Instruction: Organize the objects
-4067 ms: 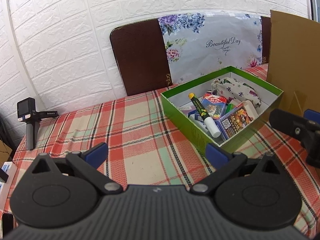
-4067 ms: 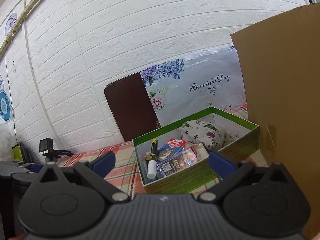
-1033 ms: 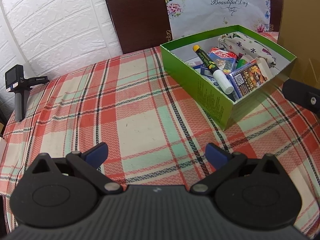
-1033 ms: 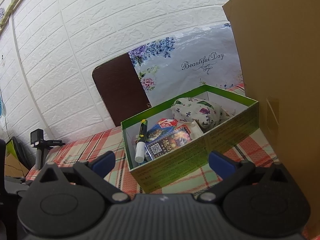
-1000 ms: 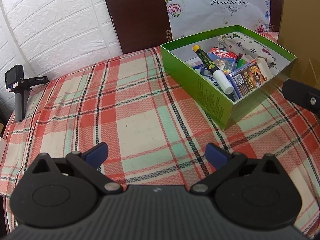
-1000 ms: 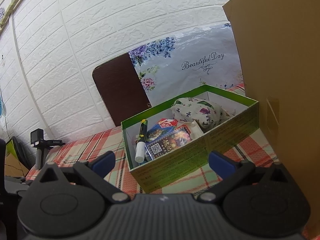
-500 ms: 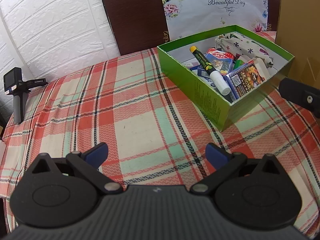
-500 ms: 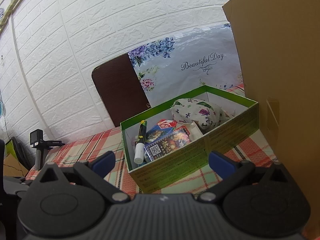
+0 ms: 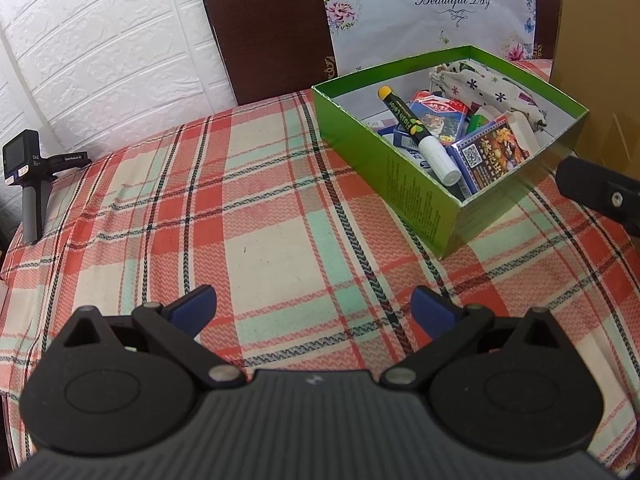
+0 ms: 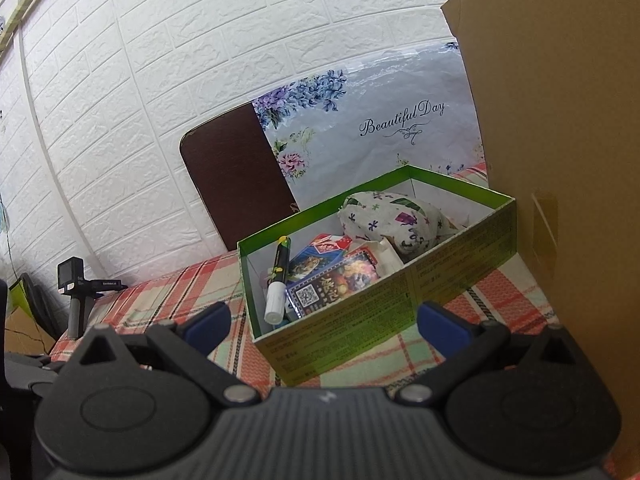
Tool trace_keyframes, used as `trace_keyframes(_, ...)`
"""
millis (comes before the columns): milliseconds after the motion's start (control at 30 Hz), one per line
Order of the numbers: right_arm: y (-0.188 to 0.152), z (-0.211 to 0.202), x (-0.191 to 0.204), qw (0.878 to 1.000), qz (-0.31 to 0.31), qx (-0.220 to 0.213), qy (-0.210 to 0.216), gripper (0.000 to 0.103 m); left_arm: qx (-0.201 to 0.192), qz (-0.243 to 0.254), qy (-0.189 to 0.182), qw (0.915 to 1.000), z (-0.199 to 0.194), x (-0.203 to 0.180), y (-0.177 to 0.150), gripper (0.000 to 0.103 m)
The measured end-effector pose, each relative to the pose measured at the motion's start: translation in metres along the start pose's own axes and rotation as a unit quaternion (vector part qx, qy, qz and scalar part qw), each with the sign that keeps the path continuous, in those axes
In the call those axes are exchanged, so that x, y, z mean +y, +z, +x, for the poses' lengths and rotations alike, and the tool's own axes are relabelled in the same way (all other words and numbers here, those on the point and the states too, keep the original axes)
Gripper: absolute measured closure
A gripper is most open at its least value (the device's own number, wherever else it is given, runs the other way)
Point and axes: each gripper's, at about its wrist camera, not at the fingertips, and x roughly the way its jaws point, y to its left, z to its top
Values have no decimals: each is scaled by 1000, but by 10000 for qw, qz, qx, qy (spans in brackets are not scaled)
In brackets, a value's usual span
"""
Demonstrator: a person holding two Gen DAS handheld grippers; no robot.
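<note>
A green box (image 9: pixel 404 184) stands on the plaid tablecloth (image 9: pixel 256 220), right of centre in the left wrist view. It holds a black and white marker (image 9: pixel 420 136), card packs (image 9: pixel 492 152) and a flowered cloth pouch (image 9: pixel 480 80). My left gripper (image 9: pixel 314 308) is open and empty above bare cloth, left and in front of the box. My right gripper (image 10: pixel 324 322) is open and empty just in front of the box (image 10: pixel 384 320). The marker (image 10: pixel 278 284) and pouch (image 10: pixel 392 220) also show in the right wrist view.
A tall cardboard sheet (image 10: pixel 560 160) stands right of the box. A dark chair back with a flowered bag (image 9: pixel 420 12) is behind the table. A small camera on a handle (image 9: pixel 28 176) stands at the table's left edge. A white brick wall is behind.
The left gripper has tilted down and moved slightly, so the box sits a little further right in its view. The right gripper has edged closer to the box. Both stay open.
</note>
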Motion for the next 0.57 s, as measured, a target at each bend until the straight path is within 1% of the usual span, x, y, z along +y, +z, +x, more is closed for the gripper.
trace_keyframes(300, -1, 2, 1, 10000, -12, 30, -12, 0, 66, -56, -44, 10000, 3, 3, 0, 0)
trace_keyframes(367, -1, 2, 2, 10000, -25, 28, -14, 0, 77, -84, -111, 9999, 3, 4, 0, 0)
trace_keyframes(400, -1, 1, 2, 10000, -29, 24, -14, 0, 63, -98, -167, 9998, 3, 4, 0, 0)
trace_keyframes(567, 0, 0, 5, 10000, -81, -18, -41, 0, -166, -107, -198, 9996, -5, 5, 2, 0)
